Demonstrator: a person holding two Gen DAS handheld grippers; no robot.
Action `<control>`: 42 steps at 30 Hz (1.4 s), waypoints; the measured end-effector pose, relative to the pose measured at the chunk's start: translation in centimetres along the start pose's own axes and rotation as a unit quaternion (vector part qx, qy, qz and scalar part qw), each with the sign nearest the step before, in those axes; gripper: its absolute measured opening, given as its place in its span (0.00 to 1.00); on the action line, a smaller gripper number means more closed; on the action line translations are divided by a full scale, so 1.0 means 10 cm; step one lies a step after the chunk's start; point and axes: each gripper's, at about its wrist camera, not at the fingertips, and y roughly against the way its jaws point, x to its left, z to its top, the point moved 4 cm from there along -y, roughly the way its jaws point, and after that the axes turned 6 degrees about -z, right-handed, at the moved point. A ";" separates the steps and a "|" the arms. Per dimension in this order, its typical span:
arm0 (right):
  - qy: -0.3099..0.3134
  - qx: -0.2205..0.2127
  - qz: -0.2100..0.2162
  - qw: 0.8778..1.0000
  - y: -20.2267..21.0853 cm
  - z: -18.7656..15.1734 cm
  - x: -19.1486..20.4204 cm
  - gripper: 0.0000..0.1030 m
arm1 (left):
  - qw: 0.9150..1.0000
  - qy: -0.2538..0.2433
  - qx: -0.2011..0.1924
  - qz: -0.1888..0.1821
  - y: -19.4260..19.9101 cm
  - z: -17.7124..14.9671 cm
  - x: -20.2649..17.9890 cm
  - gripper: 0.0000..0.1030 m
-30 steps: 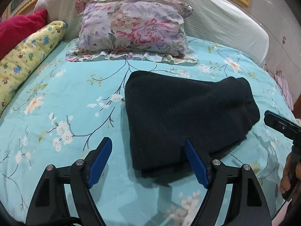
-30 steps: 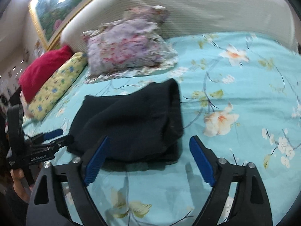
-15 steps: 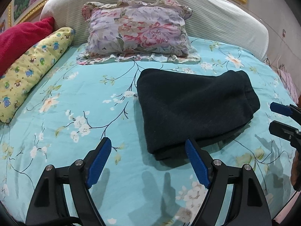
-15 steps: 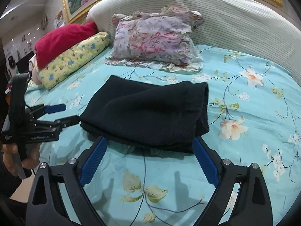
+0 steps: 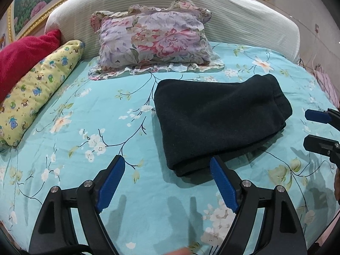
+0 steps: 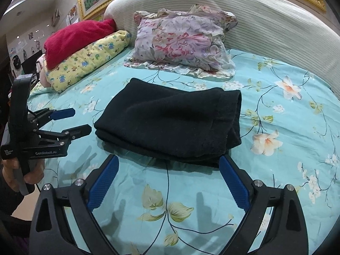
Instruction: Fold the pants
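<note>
The black pants (image 5: 218,123) lie folded in a compact stack on the turquoise floral bedsheet (image 5: 95,110); they also show in the right wrist view (image 6: 170,125). My left gripper (image 5: 167,170) is open and empty, just short of the stack's near left corner. It also shows in the right wrist view (image 6: 73,121), left of the pants. My right gripper (image 6: 169,170) is open and empty, just short of the stack's near edge. It shows at the right edge of the left wrist view (image 5: 310,127).
A floral pillow (image 5: 155,38) leans on the white headboard (image 5: 233,10) behind the pants. A yellow patterned pillow (image 5: 38,85) and a red blanket (image 5: 23,53) lie at the left. The bed's edge runs at the right.
Both grippers have drawn back and up from the folded pants, so the stack sits farther off in both views. Both stay open. The pants have not moved.
</note>
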 end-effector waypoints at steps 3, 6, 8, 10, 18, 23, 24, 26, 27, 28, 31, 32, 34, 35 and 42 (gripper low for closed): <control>-0.005 0.005 -0.002 1.000 -0.05 -0.02 -0.02 0.93 | 1.000 -0.004 0.002 0.002 -0.03 -0.01 -0.02 0.81; -0.011 0.010 -0.001 1.000 -0.10 -0.06 -0.04 0.93 | 1.000 -0.009 0.000 0.011 -0.05 -0.01 -0.04 0.83; -0.016 0.014 0.001 1.000 -0.12 -0.07 -0.05 0.93 | 1.000 -0.013 -0.001 0.016 -0.06 -0.01 -0.05 0.83; -0.019 0.016 0.005 1.000 -0.15 -0.08 -0.06 0.93 | 1.000 -0.015 -0.002 0.020 -0.08 -0.02 -0.06 0.84; -0.007 0.027 -0.002 1.000 -0.26 -0.09 -0.03 0.93 | 1.000 -0.018 0.008 0.022 -0.19 -0.02 -0.05 0.84; -0.009 0.033 -0.004 0.999 -0.33 -0.09 -0.05 0.93 | 1.000 -0.015 0.013 0.024 -0.23 -0.04 -0.04 0.84; -0.008 0.034 -0.004 0.999 -0.34 -0.09 -0.05 0.93 | 1.000 -0.014 0.013 0.024 -0.24 -0.04 -0.03 0.84; -0.008 0.035 -0.005 0.999 -0.36 -0.09 -0.05 0.93 | 1.000 -0.013 0.014 0.024 -0.25 -0.05 -0.03 0.85; -0.007 0.036 -0.006 0.999 -0.36 -0.09 -0.05 0.93 | 1.000 -0.011 0.014 0.024 -0.26 -0.05 -0.03 0.85; -0.005 0.036 -0.006 0.999 -0.36 -0.09 -0.05 0.93 | 1.000 -0.011 0.014 0.024 -0.27 -0.05 -0.03 0.85; -0.002 0.037 -0.007 0.999 -0.37 -0.08 -0.04 0.93 | 1.000 -0.010 0.015 0.024 -0.28 -0.04 -0.02 0.86; -0.001 0.038 -0.007 0.999 -0.38 -0.08 -0.04 0.93 | 1.000 -0.009 0.016 0.023 -0.29 -0.04 -0.02 0.86; -0.001 0.038 -0.006 0.999 -0.38 -0.07 -0.04 0.93 | 1.000 -0.009 0.017 0.022 -0.29 -0.05 -0.03 0.86; 0.000 0.039 -0.006 0.999 -0.39 -0.07 -0.04 0.93 | 1.000 -0.010 0.017 0.022 -0.29 -0.05 -0.03 0.86; 0.001 0.036 -0.005 0.999 -0.39 -0.06 -0.03 0.93 | 1.000 -0.009 0.014 0.024 -0.29 -0.05 -0.03 0.86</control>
